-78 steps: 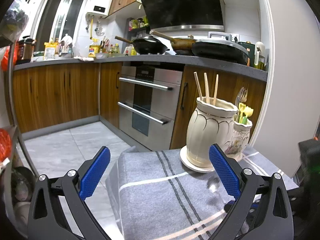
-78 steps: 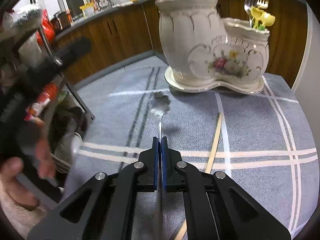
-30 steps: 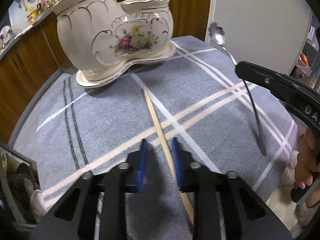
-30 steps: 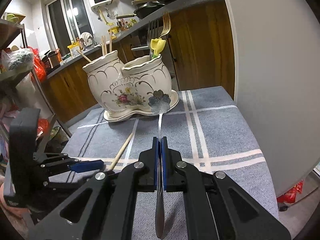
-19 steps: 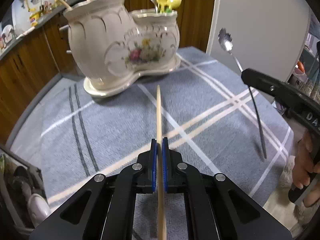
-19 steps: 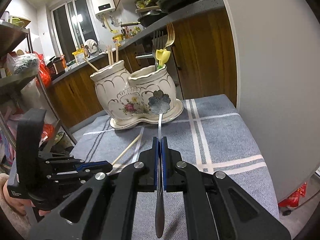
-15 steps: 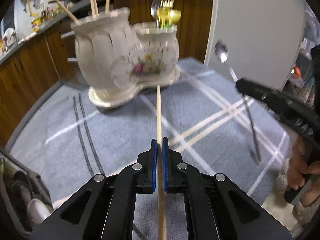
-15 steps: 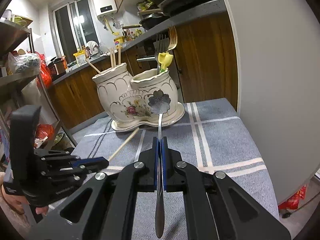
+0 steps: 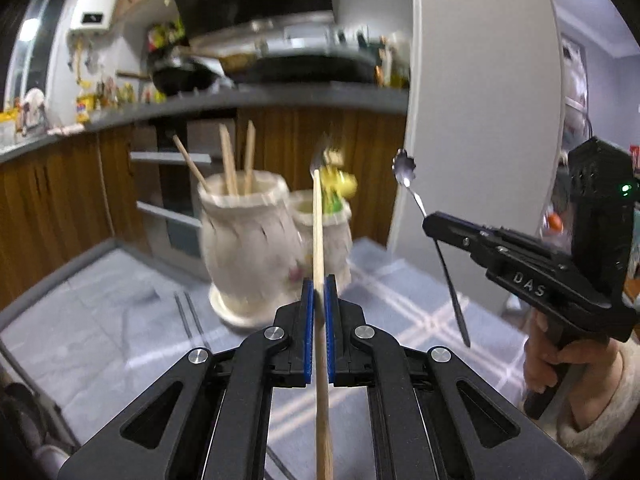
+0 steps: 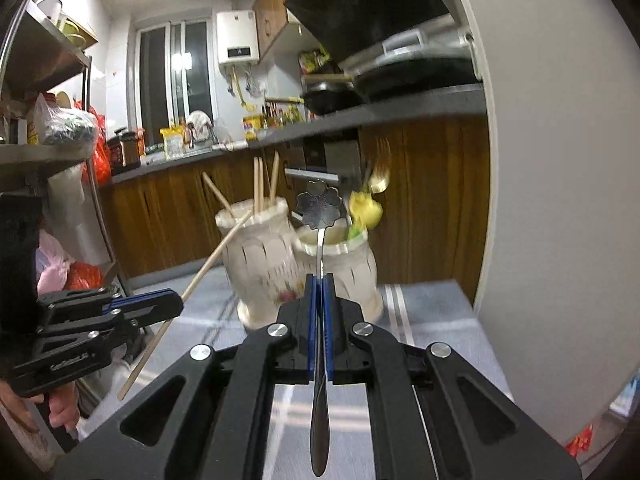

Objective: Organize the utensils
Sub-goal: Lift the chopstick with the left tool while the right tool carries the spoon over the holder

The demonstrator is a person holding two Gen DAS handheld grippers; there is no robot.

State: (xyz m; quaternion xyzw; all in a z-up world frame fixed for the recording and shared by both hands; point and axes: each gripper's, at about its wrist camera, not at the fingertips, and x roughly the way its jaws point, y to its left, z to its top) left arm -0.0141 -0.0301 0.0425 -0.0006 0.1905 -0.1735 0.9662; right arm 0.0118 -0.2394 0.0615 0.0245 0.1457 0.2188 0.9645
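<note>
My left gripper (image 9: 319, 284) is shut on a wooden chopstick (image 9: 318, 232) and holds it up in the air, pointing at the white ceramic double holder (image 9: 248, 248). The holder's taller pot has three chopsticks (image 9: 228, 164); the smaller pot (image 9: 332, 232) has forks and yellow utensils. My right gripper (image 10: 319, 284) is shut on a metal spoon with a flower-shaped bowl (image 10: 320, 204), raised in front of the smaller pot (image 10: 340, 264). The right gripper with the spoon (image 9: 408, 176) shows at the right of the left wrist view; the left gripper (image 10: 176, 300) with the chopstick (image 10: 208, 264) shows at the left of the right wrist view.
The holder stands on a grey striped cloth (image 9: 140, 320) over a small table. A white wall panel (image 9: 480, 120) rises right behind it. Wooden kitchen cabinets (image 10: 168, 216) and an oven lie beyond. A shelf rack with bags (image 10: 60, 132) is at the left.
Both grippers have risen and tilted up. The chopstick has left the cloth and now points at the holder's top. The spoon stays gripped and is higher against the smaller pot.
</note>
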